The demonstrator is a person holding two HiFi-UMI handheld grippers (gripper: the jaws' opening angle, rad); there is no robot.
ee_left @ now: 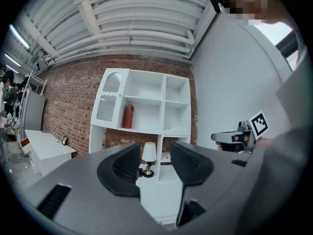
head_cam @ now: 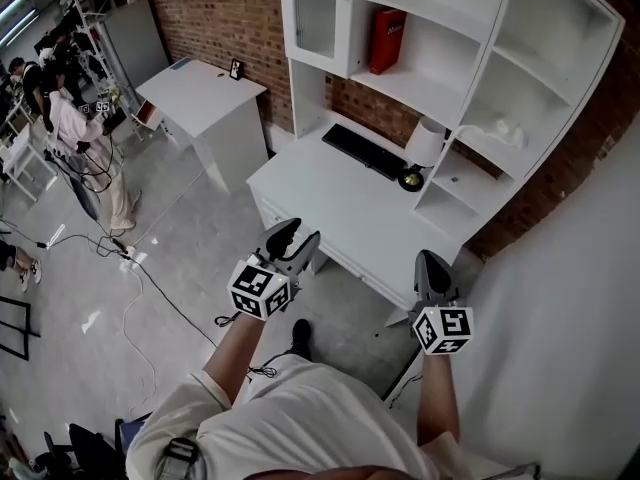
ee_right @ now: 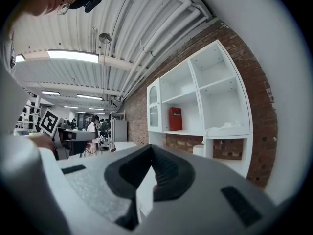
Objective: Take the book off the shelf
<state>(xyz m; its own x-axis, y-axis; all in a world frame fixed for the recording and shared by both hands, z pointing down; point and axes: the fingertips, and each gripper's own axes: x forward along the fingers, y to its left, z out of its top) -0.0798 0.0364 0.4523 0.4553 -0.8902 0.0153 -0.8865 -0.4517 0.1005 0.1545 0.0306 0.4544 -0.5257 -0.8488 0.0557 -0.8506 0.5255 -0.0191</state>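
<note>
Head view: both forearms reach forward near the front edge of the desk, with the grippers level and pointing at the shelf unit. On the left gripper the jaws stand wide, nothing between them. On the right gripper the jaw tips meet, empty. The red book stands upright on the upper shelf, well apart from both.

The thin red hardcover book stands upright on the upper shelf of the white shelf unit, leaning slightly.
</note>
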